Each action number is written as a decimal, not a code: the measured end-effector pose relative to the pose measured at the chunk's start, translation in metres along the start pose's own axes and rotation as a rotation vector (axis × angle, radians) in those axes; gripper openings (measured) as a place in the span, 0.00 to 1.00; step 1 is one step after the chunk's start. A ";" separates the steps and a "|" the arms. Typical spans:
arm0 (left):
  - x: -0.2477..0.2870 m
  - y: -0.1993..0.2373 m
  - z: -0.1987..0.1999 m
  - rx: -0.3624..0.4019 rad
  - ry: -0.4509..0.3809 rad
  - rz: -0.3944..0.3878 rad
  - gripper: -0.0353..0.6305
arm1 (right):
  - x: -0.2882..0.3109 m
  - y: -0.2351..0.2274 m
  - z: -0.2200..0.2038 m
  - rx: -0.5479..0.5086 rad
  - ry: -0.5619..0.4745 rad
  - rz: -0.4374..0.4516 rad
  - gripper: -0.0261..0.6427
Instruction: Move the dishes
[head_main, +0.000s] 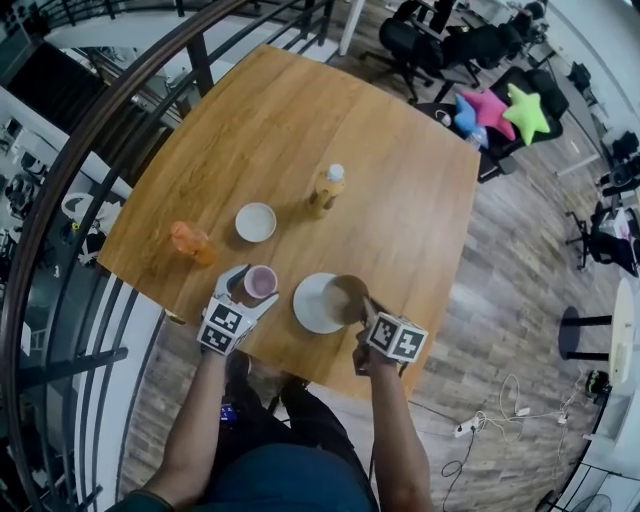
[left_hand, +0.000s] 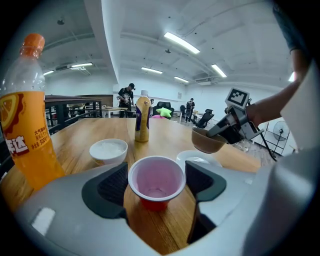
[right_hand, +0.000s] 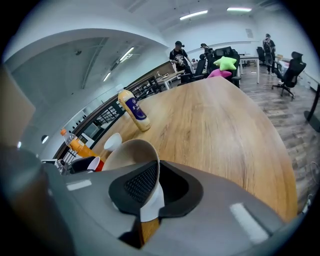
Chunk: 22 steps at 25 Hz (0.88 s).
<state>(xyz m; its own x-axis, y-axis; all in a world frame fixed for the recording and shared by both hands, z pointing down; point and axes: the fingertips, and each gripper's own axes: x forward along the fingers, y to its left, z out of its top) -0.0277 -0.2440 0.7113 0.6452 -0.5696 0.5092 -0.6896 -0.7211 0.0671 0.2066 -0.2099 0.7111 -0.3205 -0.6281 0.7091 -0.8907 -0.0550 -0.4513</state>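
Head view has the orange plastic soda bottle (head_main: 190, 240) standing farthest left on the light wooden tabletop (head_main: 400, 180), near its left edge. Just right of it, at the near edge, your left gripper (head_main: 248, 292) reaches in around the red plastic cup with a pale pink inside (head_main: 261, 282). Left gripper view shows that cup (left_hand: 156, 180) upright on the wood, squarely between the jaws. They stand apart, each dark pad (left_hand: 107, 186) close beside the rim with a sliver of gap, neither pressing on it.

Beyond the cup sits the small white round bowl (head_main: 256, 222). Farther back and to the right, the yellow bottle with a white cap (head_main: 326, 190) stands upright, well apart from both.

Next comes the flat white round plate (head_main: 312, 305) at the near edge, just right of the cup without touching it. Over its right part your right gripper (head_main: 368, 305) holds the tan round bowl (head_main: 348, 296). Right gripper view shows the jaws closed on the rim of that bowl (right_hand: 131, 150), one pad inside the wall and the other outside. From the left gripper view the bowl (left_hand: 207, 141) hangs clear above the plate (left_hand: 196, 157), not resting on it.
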 end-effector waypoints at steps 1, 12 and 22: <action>0.000 -0.001 0.000 0.001 -0.004 -0.005 0.59 | -0.002 -0.002 0.002 0.003 -0.005 -0.002 0.08; -0.005 -0.008 0.005 0.017 -0.002 -0.052 0.62 | -0.015 -0.031 0.014 0.044 -0.033 -0.046 0.08; -0.019 -0.003 0.015 0.021 -0.023 -0.052 0.64 | -0.021 -0.075 0.008 0.085 -0.027 -0.128 0.08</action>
<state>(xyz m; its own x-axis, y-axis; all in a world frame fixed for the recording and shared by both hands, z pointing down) -0.0327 -0.2367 0.6889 0.6872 -0.5402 0.4857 -0.6483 -0.7578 0.0745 0.2833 -0.1986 0.7255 -0.1959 -0.6325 0.7494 -0.8930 -0.2008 -0.4029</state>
